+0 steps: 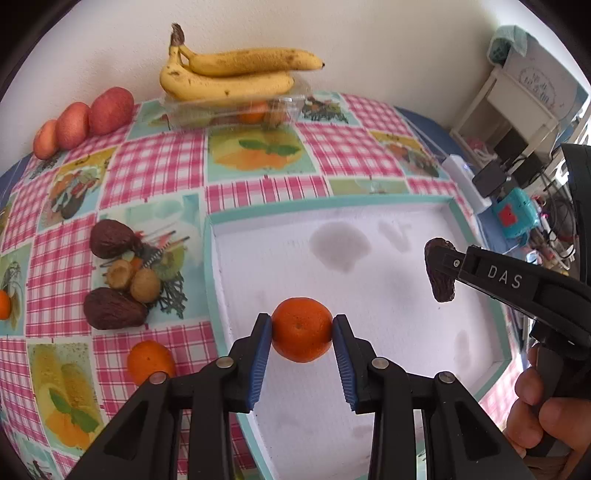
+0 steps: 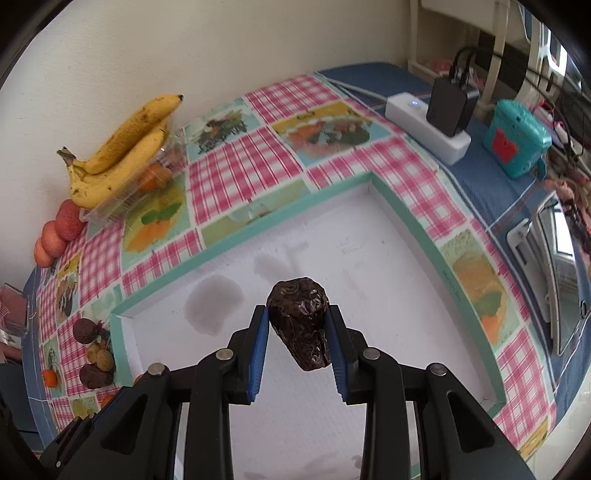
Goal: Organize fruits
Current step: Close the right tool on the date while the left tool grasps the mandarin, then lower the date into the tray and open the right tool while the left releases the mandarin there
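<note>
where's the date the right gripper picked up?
The date is clamped in the right gripper, held above the white tray; in the left wrist view it hangs right of the left gripper's mandarin.

A plain cream-white painted wall (image 1: 258, 26) stands behind the bench, which is spread with a pink-checked oilcloth printed with fruit panels (image 2: 236, 162) over a dark blue cover (image 2: 373, 79). At the far right end a white power strip (image 2: 424, 123) carries a black plug-in adapter (image 2: 448, 105), just beside a small turquoise plastic box with a red patch (image 2: 517, 138). A white-framed shelf unit (image 1: 517, 107) stands beyond, in soft daylight.
</note>
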`<state>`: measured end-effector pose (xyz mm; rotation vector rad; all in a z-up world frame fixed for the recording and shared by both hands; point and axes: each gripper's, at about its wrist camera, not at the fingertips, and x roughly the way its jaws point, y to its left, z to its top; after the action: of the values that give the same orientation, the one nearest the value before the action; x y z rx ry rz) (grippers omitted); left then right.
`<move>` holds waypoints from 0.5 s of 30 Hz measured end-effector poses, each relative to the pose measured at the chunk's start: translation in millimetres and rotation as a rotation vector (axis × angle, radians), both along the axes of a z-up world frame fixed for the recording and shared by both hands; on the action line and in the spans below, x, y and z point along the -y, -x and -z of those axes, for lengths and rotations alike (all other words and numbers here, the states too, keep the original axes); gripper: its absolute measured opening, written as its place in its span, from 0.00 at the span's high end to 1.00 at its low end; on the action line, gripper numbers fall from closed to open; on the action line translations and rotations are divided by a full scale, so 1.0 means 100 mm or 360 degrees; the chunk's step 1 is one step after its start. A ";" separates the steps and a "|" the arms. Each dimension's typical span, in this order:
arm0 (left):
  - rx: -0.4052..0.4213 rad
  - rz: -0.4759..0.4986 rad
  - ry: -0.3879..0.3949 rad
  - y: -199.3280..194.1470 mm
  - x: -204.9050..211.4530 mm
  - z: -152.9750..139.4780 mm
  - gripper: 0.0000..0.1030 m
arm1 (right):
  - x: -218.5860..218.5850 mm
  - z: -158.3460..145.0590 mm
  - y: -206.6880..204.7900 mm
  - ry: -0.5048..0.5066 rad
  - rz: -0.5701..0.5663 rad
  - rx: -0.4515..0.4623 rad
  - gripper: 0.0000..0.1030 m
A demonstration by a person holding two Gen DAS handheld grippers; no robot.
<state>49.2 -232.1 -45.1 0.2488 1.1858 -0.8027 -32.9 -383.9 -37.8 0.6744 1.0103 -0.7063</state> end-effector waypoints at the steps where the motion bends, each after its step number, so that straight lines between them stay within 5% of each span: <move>1: -0.0002 0.0000 -0.0009 0.01 0.00 0.02 0.65 | 0.00 0.02 0.00 -0.0009 0.0003 -0.0005 0.68; 15: -0.0008 -0.0007 -0.0090 -0.01 0.01 0.15 0.64 | 0.05 0.14 0.00 0.0020 0.0019 -0.0101 0.68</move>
<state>50.5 -233.2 -59.8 0.2906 1.2148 -0.7673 -33.1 -388.7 -52.3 0.6508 1.0599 -0.7481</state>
